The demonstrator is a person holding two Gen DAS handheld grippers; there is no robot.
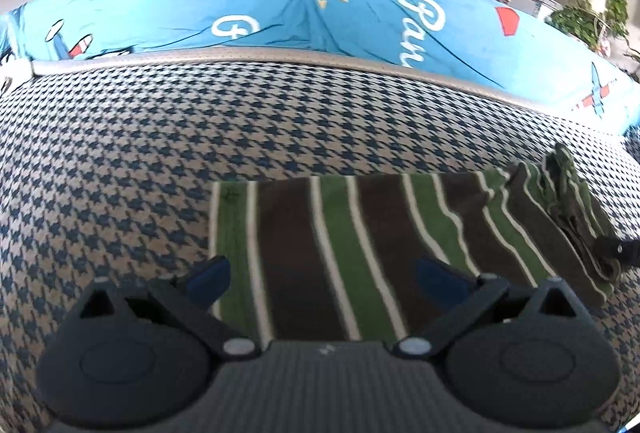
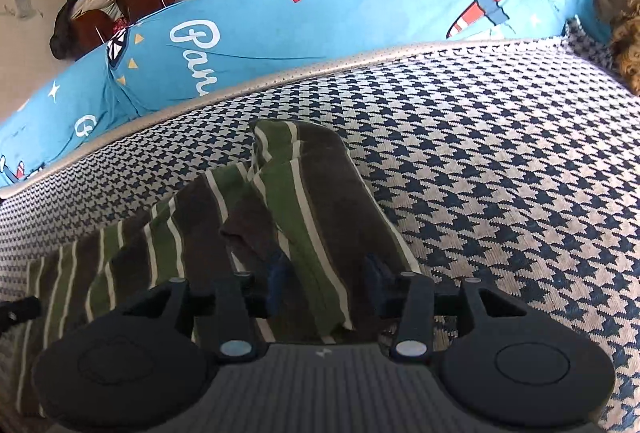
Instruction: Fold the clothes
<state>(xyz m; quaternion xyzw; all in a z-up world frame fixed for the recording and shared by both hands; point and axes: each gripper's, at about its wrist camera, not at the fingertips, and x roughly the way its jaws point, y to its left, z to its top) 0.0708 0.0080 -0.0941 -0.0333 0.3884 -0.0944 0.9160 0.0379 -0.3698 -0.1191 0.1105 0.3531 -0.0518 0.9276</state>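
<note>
A garment (image 1: 360, 245) striped in green, brown and white lies on the houndstooth sofa seat (image 1: 120, 153). Most of it is spread flat, and its right end is bunched into folds. My left gripper (image 1: 324, 279) hovers open over the garment's near left part, its blue-padded fingers spread wide. In the right wrist view the garment's (image 2: 312, 193) right end rises in a folded ridge. That ridge runs between the fingers of my right gripper (image 2: 325, 279), which is shut on it. The right gripper's dark tip (image 1: 618, 249) shows in the left wrist view beside the bunched edge.
A blue cartoon-print backrest (image 2: 360, 5) curves behind the houndstooth seat (image 2: 500, 173), edged by a grey piped rim (image 1: 240, 55). A brown furry thing (image 2: 628, 45) sits at the seat's far right. Chairs, a table and potted plants stand beyond the sofa.
</note>
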